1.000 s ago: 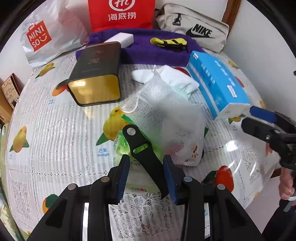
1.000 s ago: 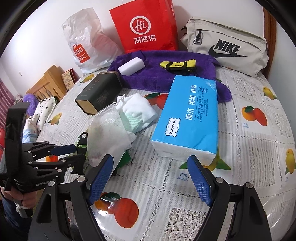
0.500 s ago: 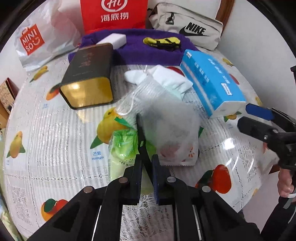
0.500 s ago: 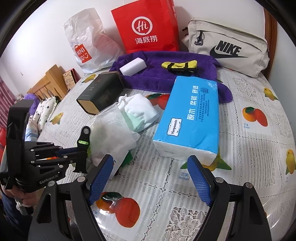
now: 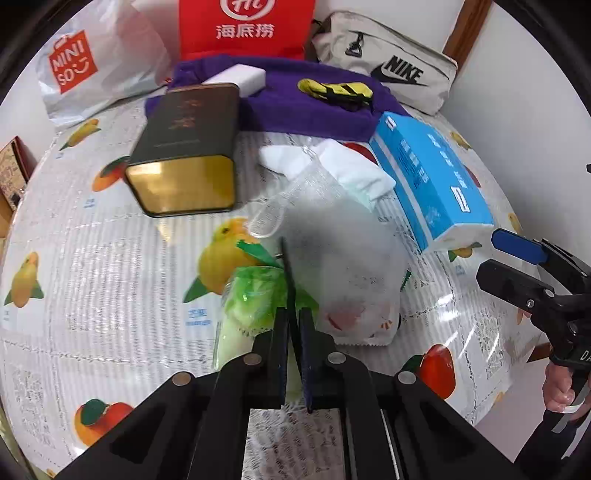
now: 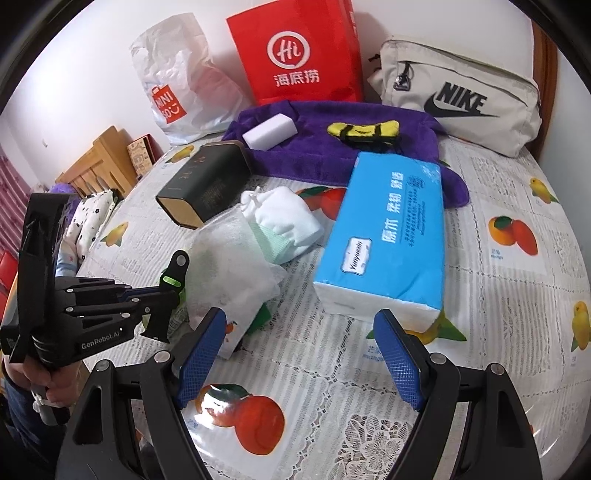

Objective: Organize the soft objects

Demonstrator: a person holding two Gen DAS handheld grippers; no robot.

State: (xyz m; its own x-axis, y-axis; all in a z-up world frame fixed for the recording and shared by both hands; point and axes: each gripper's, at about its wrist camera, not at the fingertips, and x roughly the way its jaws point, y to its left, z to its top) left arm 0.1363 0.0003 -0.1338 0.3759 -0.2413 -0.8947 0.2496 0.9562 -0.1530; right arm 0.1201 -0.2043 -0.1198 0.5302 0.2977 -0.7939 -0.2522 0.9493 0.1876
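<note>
My left gripper point(image 5: 291, 314) points down over a green packet point(image 5: 255, 295) beside a white mesh bag point(image 5: 343, 258). Its jaws are closing tight on a thin black bar point(image 5: 287, 269) with a green mark, which stands edge-on between the pads. In the right wrist view that bar point(image 6: 176, 267) sticks up from the left gripper point(image 6: 166, 295), next to the mesh bag point(image 6: 229, 273). Behind the bag lie folded white cloths point(image 6: 284, 218) and a blue tissue pack point(image 6: 391, 229). My right gripper point(image 6: 299, 354) hangs open and empty above the tablecloth, in front of the tissue pack.
A dark tin box point(image 5: 184, 147) lies at the left. A purple towel point(image 5: 314, 107) at the back carries a white block point(image 5: 236, 77) and a yellow-black item point(image 5: 336, 90). A Nike pouch point(image 5: 388, 66), red bag point(image 5: 243, 26) and Miniso bag point(image 5: 74, 70) line the wall.
The left jaws have come together on the black bar, which has turned from flat-on to edge-on. The left camera has shifted slightly. The right gripper has stayed put.
</note>
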